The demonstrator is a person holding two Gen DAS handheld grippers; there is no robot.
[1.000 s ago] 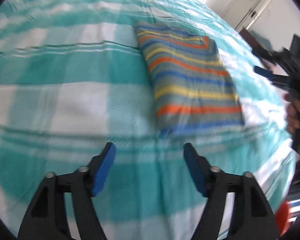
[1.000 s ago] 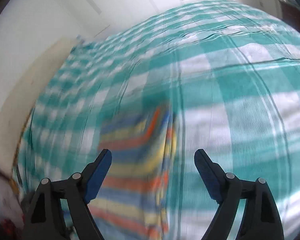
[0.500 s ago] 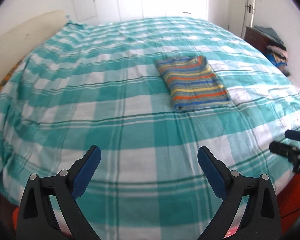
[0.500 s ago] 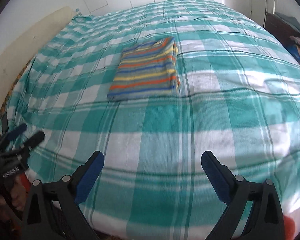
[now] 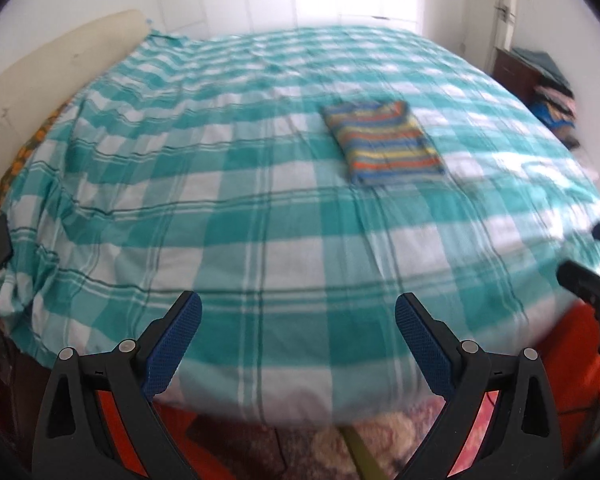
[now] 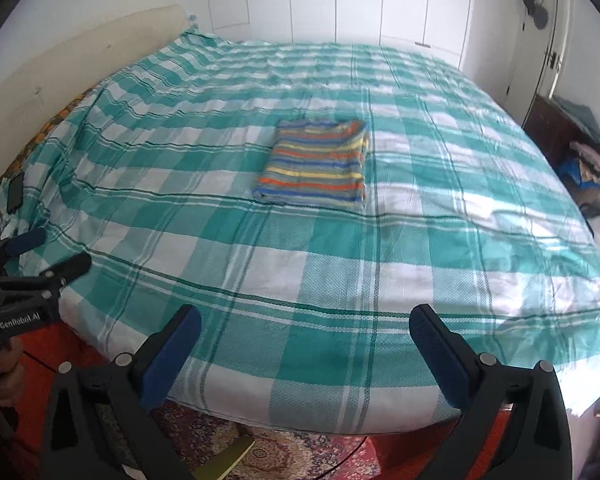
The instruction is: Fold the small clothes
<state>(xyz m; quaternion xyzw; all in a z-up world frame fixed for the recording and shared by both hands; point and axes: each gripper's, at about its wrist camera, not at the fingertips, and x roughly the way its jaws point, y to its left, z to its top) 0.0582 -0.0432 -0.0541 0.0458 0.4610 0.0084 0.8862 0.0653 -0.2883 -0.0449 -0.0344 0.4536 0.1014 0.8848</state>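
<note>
- The small multicoloured striped knit garment (image 6: 315, 166), folded into a flat rectangle, is being left lying near the middle of the teal-and-white checked cotton bedspread (image 6: 340, 264), well apart from both tools.
- The black left gripper with blue ribbed pads (image 5: 296, 332) is being held wide apart over the near edge of the bed, with nothing between its fingers.
- The black right gripper with blue ribbed pads (image 6: 305, 344) is being opened at this moment; its jaws are already being shown wide, and nothing is lying between them.
- Compared with a second ago, when the garment was filling the view just ahead of both sets of fingertips, both tools are now being seen far back from it, past the bed's edge, with the patterned red rug (image 6: 284, 456) being revealed below.
- The garment itself is being seen in the same folded shape and the same spot as half a second ago; only the viewpoints are being shifted back and upward.
- The fingers are being shown wider than in the earliest frames.
- From this, the fold is being judged complete and the piece released; the task is being taken as finished for this garment, or a further piece is being awaited.
- A pile of other clothes (image 6: 588, 160) is being glimpsed on dark furniture at the right; whether it belongs to the task cannot be told.
</note>
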